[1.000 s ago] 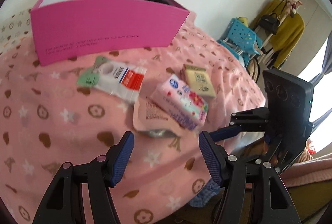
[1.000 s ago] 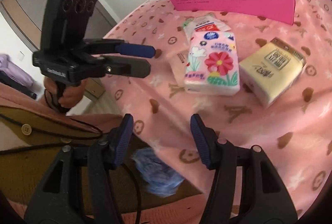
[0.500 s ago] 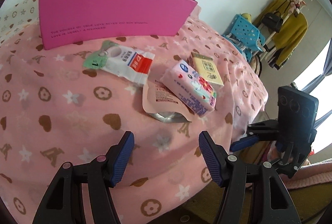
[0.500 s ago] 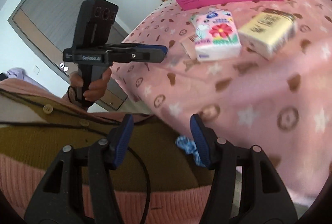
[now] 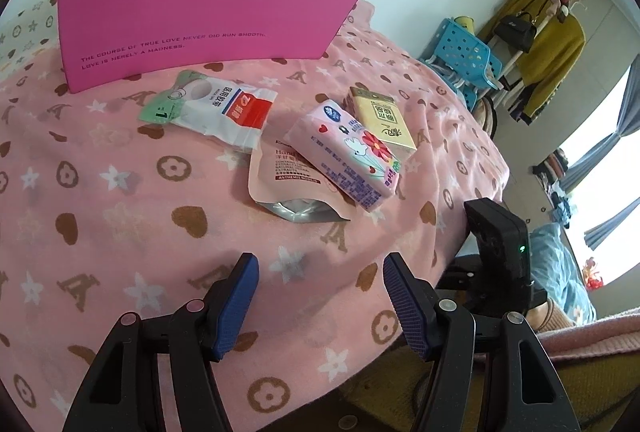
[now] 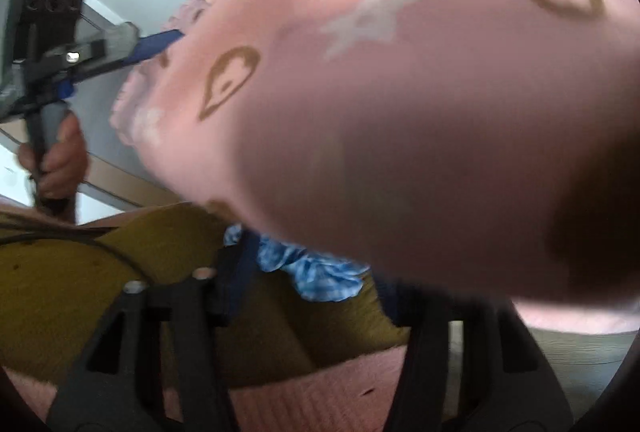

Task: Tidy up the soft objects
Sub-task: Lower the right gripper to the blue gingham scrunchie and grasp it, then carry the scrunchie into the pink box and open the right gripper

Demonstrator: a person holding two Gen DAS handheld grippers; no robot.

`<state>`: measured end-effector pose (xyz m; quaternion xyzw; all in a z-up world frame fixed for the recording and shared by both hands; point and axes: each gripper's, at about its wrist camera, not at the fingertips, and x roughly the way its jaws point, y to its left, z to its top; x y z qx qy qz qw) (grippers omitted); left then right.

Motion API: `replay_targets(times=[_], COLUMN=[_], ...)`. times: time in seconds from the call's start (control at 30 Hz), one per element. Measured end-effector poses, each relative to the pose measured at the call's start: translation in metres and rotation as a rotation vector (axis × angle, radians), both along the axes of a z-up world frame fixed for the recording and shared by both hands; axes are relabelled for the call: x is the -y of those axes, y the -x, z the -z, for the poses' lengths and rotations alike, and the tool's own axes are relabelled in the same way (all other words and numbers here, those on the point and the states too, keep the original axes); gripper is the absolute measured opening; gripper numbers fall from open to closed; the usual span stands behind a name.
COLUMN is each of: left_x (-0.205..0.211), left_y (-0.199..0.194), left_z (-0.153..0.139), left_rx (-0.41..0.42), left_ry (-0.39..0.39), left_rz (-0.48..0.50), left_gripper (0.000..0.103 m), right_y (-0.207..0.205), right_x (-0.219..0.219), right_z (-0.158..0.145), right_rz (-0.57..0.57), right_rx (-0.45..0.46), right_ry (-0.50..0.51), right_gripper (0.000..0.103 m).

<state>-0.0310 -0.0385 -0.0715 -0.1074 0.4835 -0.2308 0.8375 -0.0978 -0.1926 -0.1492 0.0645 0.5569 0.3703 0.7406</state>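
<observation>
My left gripper (image 5: 320, 296) hangs open above the pink patterned blanket (image 5: 120, 216), with nothing between its fingers. Beyond it lie a white, green and red pack (image 5: 216, 108), a pink pouch (image 5: 288, 176), a flowered tissue pack (image 5: 352, 156) and a yellow tissue pack (image 5: 384, 120). An open pink box (image 5: 192, 28) stands at the back. My right gripper (image 6: 312, 284) is low beside the blanket's hanging edge (image 6: 400, 112). Its jaws are closing with a crumpled blue checked cloth (image 6: 320, 272) between them. The view is blurred, and the pads look apart from the cloth.
A blue plastic stool (image 5: 468, 56) and a coat rack with a yellow garment (image 5: 552, 44) stand to the right of the bed. A person's hand (image 6: 56, 160) grips the left gripper's handle. An olive and pink garment (image 6: 100, 292) fills the lower part of the right wrist view.
The right gripper has sunk below the blanket's edge, so the blanket now fills its view and the blue cloth sits between its fingers. The left gripper has hardly moved.
</observation>
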Motion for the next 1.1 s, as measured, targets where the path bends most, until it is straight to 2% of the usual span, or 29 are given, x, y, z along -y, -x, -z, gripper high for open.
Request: replay_targets(times=[0.03, 0.1, 0.23, 0.33, 0.5, 0.6, 0.7, 0.87, 0.97, 1.03, 1.1], left_x=[0.000, -0.001, -0.003, 0.000, 0.009, 0.014, 0.019, 0.029, 0.030, 0.029, 0.028], left_y=[0.000, 0.000, 0.005, 0.008, 0.013, 0.016, 0.018, 0.010, -0.001, -0.008, -0.018], left_z=[0.000, 0.001, 0.000, -0.003, -0.015, -0.022, -0.027, -0.033, -0.040, -0.047, -0.059], left_rx=[0.001, 0.001, 0.008, 0.020, 0.059, 0.078, 0.084, 0.100, 0.120, 0.139, 0.168], left_ry=[0.005, 0.013, 0.030, 0.033, 0.083, 0.132, 0.187, 0.221, 0.217, 0.216, 0.197], left_rz=[0.001, 0.000, 0.006, 0.018, 0.085, 0.134, 0.180, 0.213, 0.196, 0.187, 0.173], left_gripper=[0.066, 0.066, 0.066, 0.066, 0.066, 0.066, 0.066, 0.066, 0.057, 0.045, 0.038], right_y=[0.000, 0.003, 0.010, 0.016, 0.013, 0.011, -0.006, -0.023, -0.034, -0.042, -0.053], right_x=[-0.002, -0.004, 0.008, 0.019, 0.030, 0.022, 0.022, 0.008, 0.003, 0.002, 0.000], right_z=[-0.001, -0.005, -0.035, -0.067, -0.115, -0.128, -0.127, -0.137, -0.145, -0.155, -0.169], right_rz=[-0.006, -0.026, -0.046, -0.056, -0.027, -0.009, 0.006, 0.002, -0.014, -0.024, -0.034], right_rx=[-0.002, 0.008, 0.040, 0.102, 0.210, 0.259, 0.277, 0.304, 0.331, 0.356, 0.393], right_ry=[-0.004, 0.004, -0.071, -0.103, -0.151, -0.168, -0.186, -0.203, -0.213, -0.218, -0.222], right_gripper=[0.018, 0.005, 0.005, 0.005, 0.005, 0.005, 0.005, 0.005, 0.005, 0.005, 0.005])
